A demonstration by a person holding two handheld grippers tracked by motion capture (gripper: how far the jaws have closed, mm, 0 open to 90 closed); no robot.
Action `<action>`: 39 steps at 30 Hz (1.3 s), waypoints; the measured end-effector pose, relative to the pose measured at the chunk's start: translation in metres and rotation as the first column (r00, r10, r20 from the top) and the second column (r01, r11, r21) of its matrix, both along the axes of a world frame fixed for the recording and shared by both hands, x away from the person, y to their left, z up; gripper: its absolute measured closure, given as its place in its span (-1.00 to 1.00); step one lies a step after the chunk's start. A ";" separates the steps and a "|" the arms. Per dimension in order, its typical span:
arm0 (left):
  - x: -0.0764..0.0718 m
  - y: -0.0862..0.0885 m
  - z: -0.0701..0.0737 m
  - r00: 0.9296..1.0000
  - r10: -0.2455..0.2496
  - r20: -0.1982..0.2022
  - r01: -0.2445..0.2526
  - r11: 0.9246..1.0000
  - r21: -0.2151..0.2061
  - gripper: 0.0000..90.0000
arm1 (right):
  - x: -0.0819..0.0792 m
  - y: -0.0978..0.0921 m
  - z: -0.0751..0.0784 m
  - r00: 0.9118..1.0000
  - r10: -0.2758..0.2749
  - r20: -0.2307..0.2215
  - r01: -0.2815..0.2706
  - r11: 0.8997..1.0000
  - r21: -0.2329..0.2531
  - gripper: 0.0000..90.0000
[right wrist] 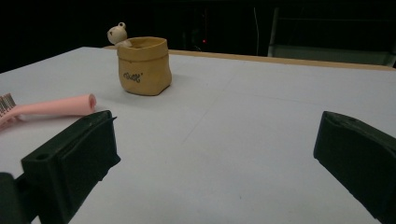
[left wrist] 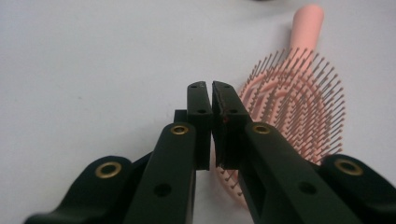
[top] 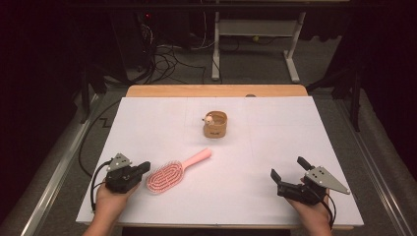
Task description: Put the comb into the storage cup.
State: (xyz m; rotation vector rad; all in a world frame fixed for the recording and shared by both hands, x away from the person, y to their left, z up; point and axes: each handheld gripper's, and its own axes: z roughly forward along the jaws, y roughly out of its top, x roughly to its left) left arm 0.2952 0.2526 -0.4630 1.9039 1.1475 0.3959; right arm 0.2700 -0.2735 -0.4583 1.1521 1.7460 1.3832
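Note:
A pink hairbrush (top: 172,171) lies bristles up on the white table, its handle pointing toward the far right. My left gripper (top: 145,167) rests just left of the brush head, jaws shut with nothing between them. In the left gripper view the shut gripper (left wrist: 211,88) sits in front of the brush (left wrist: 299,98). A tan pot with a small bear figure on its rim (top: 215,124) stands at the table's middle back. My right gripper (top: 288,168) is open near the front right, empty. The right gripper view shows the pot (right wrist: 142,65) and the brush handle (right wrist: 56,106) beyond its wide-apart jaws.
The white sheet (top: 275,132) covers a wooden table (top: 216,90). Beyond the far edge are cables (top: 167,56) on the floor and a white desk frame (top: 255,34). Bare sheet lies between the two grippers.

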 end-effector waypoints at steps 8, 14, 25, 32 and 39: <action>-0.001 0.013 0.000 0.999 0.007 0.044 -0.004 0.996 -0.087 0.67 | 0.000 0.000 0.000 1.000 0.001 -0.001 -0.001 1.000 -0.001 -1.00; -0.002 0.017 0.000 0.998 0.006 0.069 0.001 0.994 -0.106 0.40 | 0.000 0.000 0.000 1.000 0.002 0.001 -0.002 1.000 -0.002 -1.00; -0.002 0.021 -0.003 0.993 -0.002 0.122 0.016 0.994 -0.110 -0.08 | 0.000 0.000 0.000 1.000 0.001 0.002 -0.001 1.000 -0.003 -1.00; -0.002 0.022 -0.002 0.990 0.012 0.140 0.004 0.994 -0.113 -0.33 | 0.000 0.000 0.000 1.000 0.000 0.001 0.000 1.000 0.001 -1.00; -0.001 0.020 -0.002 0.986 -0.013 0.166 0.034 0.991 -0.127 -0.60 | 0.000 0.001 0.001 1.000 0.008 0.007 -0.008 1.000 -0.009 -1.00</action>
